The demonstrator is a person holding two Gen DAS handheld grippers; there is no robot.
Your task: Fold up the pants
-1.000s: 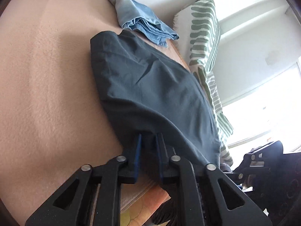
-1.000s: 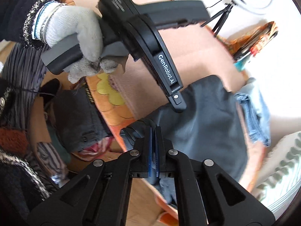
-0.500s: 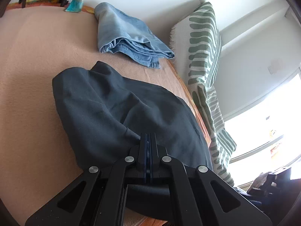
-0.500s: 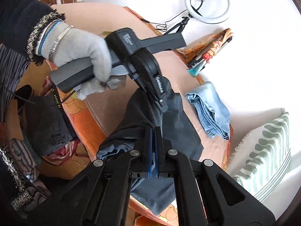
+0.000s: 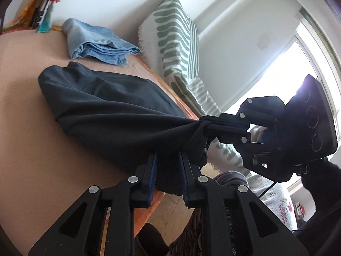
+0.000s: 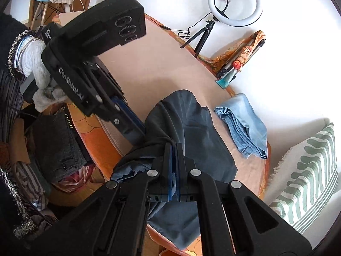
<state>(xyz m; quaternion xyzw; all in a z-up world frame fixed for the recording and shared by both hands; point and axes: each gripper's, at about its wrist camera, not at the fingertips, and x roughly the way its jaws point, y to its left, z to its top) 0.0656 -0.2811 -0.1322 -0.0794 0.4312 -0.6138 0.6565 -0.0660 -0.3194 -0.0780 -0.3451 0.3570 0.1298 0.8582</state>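
Dark grey pants (image 5: pixel 106 106) lie on the tan-covered table (image 5: pixel 21 128), their near end lifted off its edge. In the left wrist view my left gripper (image 5: pixel 168 164) has its jaws apart with bunched pants fabric between them. My right gripper (image 5: pixel 213 125) comes in from the right, shut on a gathered fold of the pants. In the right wrist view the right gripper (image 6: pixel 175 149) is shut on the pants (image 6: pixel 191 128), and the left gripper (image 6: pixel 136 132) reaches in from the left at the same bunch.
Folded blue jeans (image 5: pixel 96 44) (image 6: pixel 245 123) lie at the table's far side. A green-striped cushion (image 5: pixel 179 34) stands behind. A ring light on a tripod (image 6: pixel 234 2) and a pen holder (image 6: pixel 234 64) stand at the far edge. A clothes pile (image 6: pixel 53 149) lies below the table.
The left gripper's jaws have opened from shut. The right gripper has come in close beside it, pulling the pants' end up into a bunch.
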